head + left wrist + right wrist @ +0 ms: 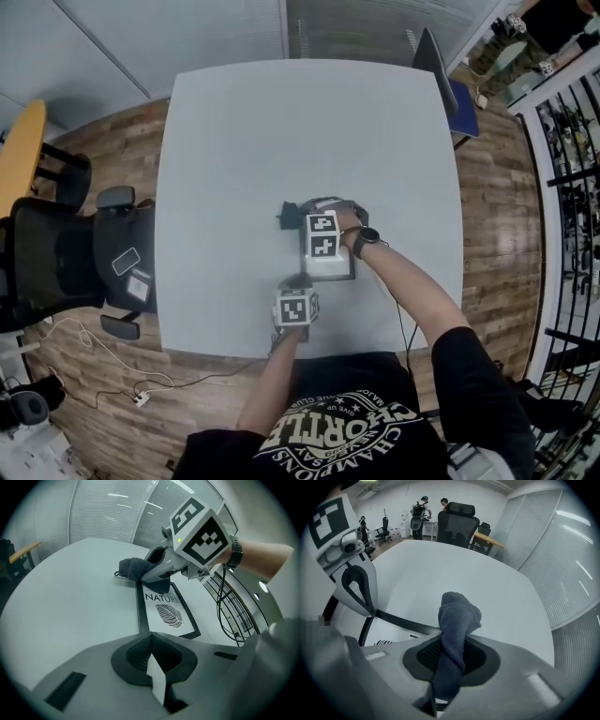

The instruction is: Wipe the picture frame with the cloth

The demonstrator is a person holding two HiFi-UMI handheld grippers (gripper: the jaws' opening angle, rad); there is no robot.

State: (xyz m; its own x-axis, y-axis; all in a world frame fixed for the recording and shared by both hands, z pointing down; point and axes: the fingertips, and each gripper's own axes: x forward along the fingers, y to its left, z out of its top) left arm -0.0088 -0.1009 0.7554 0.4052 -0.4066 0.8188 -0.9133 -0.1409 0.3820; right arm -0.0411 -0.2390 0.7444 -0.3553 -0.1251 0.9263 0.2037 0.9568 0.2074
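Found picture frame (164,613) lying flat on table (234,141), toward the near edge, right of middle. Logged right gripper (449,657) pinching dark cloth (457,616), with the wad down at the frame's far left corner. Noted left gripper (151,662) pressed together on nothing, just at the frame's near end. Spotted office chair (56,253) off the table's left edge.

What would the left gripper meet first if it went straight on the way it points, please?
Probably the picture frame, lying flat just beyond its jaws; if it passed above that, the right gripper, shut on the cloth, though depth is unclear.
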